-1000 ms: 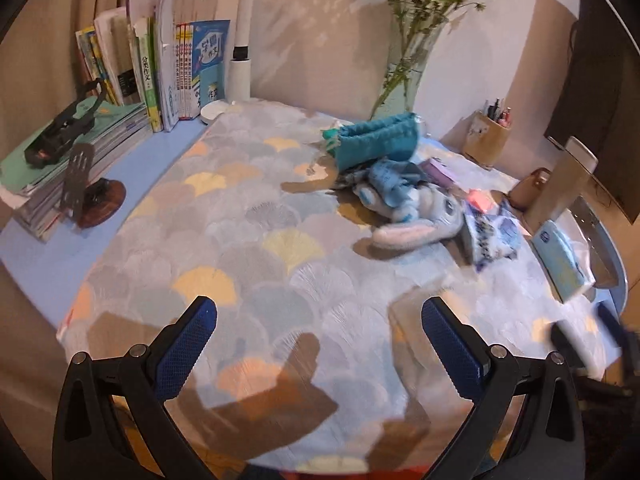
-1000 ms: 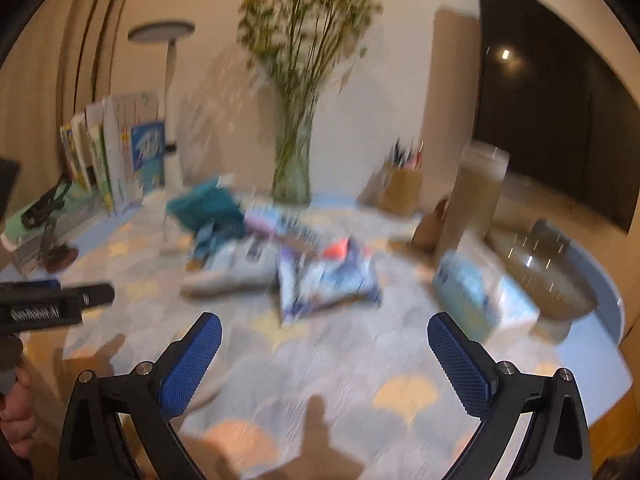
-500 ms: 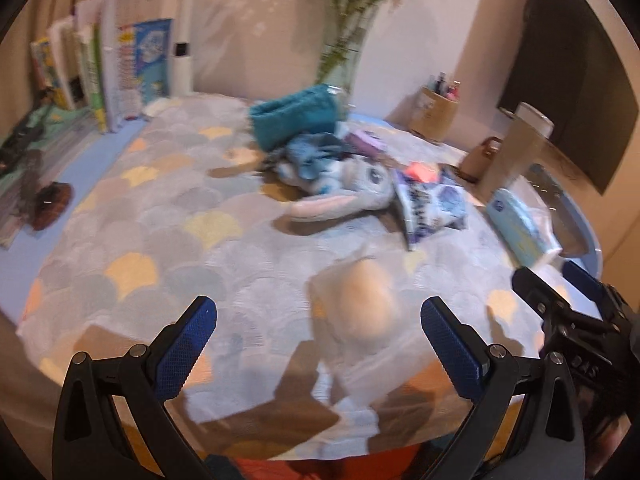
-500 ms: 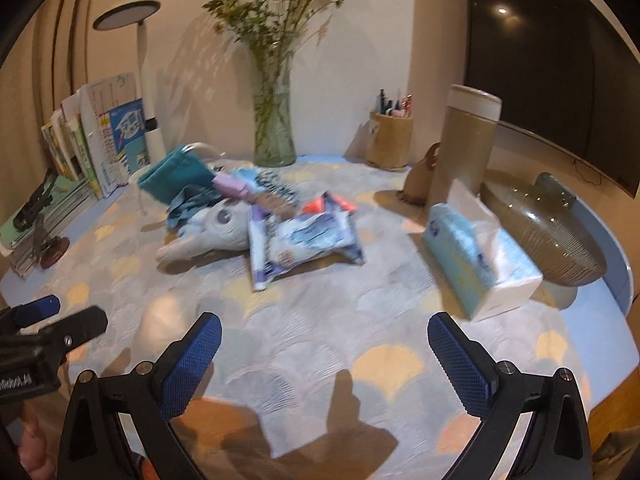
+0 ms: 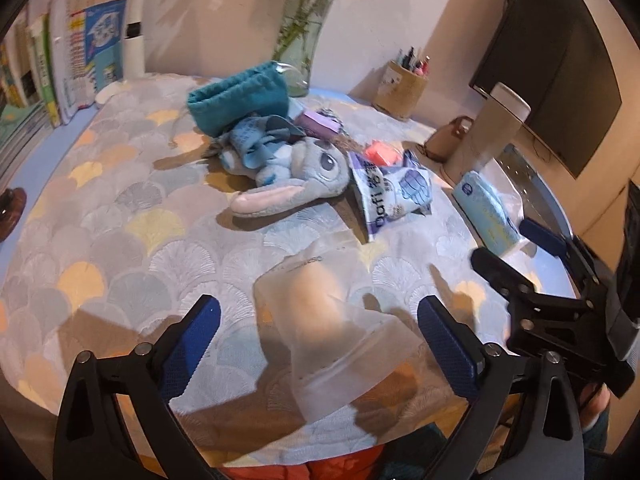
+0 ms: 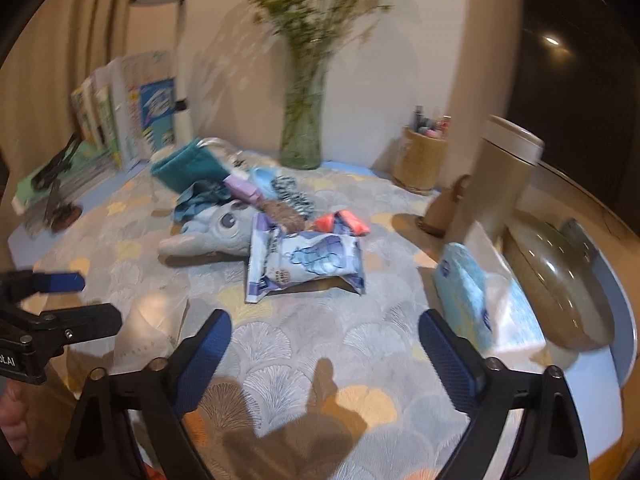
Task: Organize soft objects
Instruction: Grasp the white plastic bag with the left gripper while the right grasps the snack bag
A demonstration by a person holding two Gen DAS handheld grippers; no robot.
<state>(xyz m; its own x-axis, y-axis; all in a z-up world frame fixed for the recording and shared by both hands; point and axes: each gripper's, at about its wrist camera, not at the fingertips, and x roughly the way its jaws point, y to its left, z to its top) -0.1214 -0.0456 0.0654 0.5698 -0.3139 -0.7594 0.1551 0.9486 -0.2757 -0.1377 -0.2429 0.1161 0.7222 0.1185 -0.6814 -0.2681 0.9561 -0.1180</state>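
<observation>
A frosted translucent bag [image 5: 332,320] lies flat on the patterned tablecloth [image 5: 132,240], between the fingers of my left gripper [image 5: 320,344], which is open and does not touch it. Further back sits a heap: a grey-blue plush toy [image 5: 296,168], a teal pouch [image 5: 240,100], a blue-white packet [image 5: 392,192] and an orange item [image 5: 382,154]. My right gripper [image 6: 328,356] hovers over bare cloth, its jaws closing with nothing between them. From that side the plush [image 6: 216,228], the packet [image 6: 304,264], the bag [image 6: 148,332] and the left gripper [image 6: 80,300] show.
A blue tissue pack [image 6: 464,292], a tall tumbler [image 6: 504,176] and a domed lid [image 6: 560,280] stand at the right. A glass vase [image 6: 300,136], a pen holder [image 6: 424,164], books [image 6: 132,108] and a lamp [image 6: 180,60] line the back. A dark monitor [image 5: 560,64] hangs at the right.
The left view has swung right and nearer, so the translucent bag now lies between its fingers and the right gripper shows at its right edge. The right jaws have narrowed a little.
</observation>
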